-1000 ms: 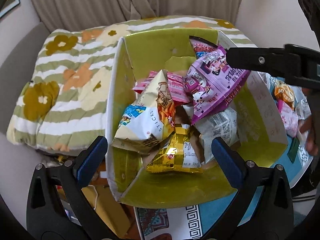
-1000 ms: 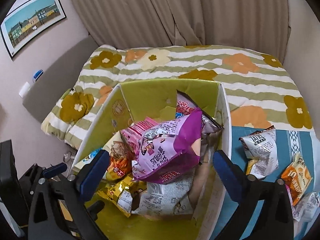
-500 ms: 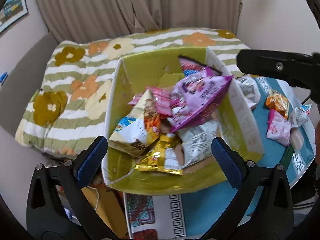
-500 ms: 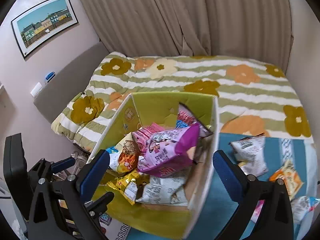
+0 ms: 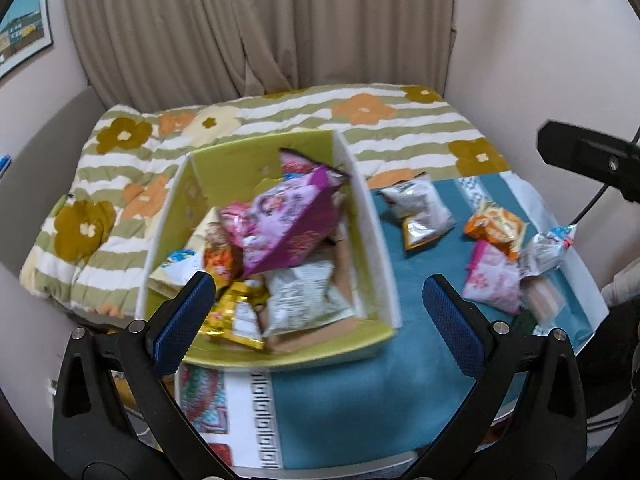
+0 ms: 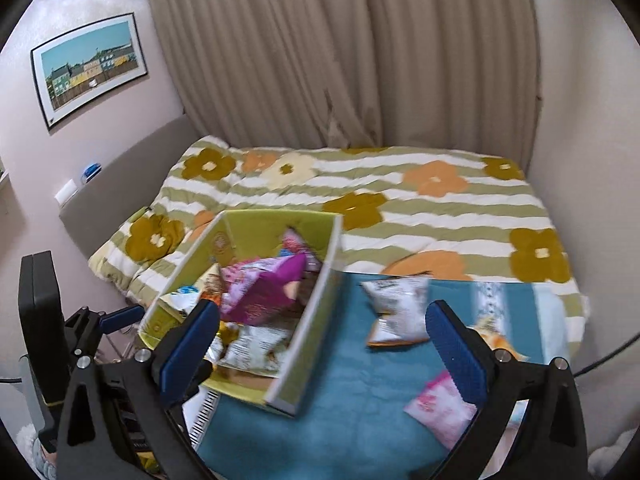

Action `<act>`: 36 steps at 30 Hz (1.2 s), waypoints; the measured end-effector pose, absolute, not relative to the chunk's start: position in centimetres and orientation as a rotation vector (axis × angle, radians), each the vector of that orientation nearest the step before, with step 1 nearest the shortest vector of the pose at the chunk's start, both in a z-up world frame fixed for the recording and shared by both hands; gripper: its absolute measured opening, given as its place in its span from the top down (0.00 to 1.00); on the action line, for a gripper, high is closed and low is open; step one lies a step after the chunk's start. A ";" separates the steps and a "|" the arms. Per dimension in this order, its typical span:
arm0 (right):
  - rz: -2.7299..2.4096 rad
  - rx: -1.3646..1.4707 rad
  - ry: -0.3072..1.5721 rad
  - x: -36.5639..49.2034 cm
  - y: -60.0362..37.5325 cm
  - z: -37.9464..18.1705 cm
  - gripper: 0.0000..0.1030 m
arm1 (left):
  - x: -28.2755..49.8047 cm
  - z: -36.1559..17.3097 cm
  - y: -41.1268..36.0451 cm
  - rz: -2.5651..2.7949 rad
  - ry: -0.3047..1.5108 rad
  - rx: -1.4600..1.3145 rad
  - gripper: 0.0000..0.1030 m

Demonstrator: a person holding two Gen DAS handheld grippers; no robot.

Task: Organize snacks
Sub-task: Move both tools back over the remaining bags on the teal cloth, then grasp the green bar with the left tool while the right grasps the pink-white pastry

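Green box [image 5: 360,236] ahead of the spread, empty left tongs [image 5: 316,312] holds most snacks; right tongs [image 6: 322,338], also spread, should next reach the silver packet [image 6: 396,312] just ahead.

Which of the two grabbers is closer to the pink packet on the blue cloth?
Right. The right gripper hangs just before the pink packet; the left gripper sits farther off, beyond the green box.

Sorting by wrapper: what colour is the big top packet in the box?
Purple packet, clearest in the left wrist view.
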State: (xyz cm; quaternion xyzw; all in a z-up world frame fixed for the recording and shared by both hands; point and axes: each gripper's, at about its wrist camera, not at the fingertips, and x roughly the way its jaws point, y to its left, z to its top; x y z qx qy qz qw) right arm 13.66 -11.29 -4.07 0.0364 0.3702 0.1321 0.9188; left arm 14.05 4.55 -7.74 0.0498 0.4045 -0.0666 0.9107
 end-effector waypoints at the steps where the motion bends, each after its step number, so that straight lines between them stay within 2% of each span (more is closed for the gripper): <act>1: 0.253 0.074 0.754 13.0 -12.1 -3.9 0.00 | 13.6 -7.5 3.8 -0.139 0.827 0.102 0.00; 17: 0.063 0.040 0.701 4.2 -23.1 -3.1 0.00 | 7.5 -7.2 -7.0 -0.305 0.802 0.141 0.00; 30: -0.012 0.047 0.842 2.3 -31.3 -12.5 0.01 | 6.1 -18.3 -18.0 -0.592 0.954 0.321 0.01; 33: -0.003 0.030 0.871 2.6 -32.3 -15.4 0.01 | 6.6 -21.2 -19.7 -0.645 0.975 0.369 0.05; 36: 0.015 0.020 0.894 2.9 -33.1 -18.0 0.01 | 7.3 -24.0 -21.1 -0.678 1.004 0.413 0.13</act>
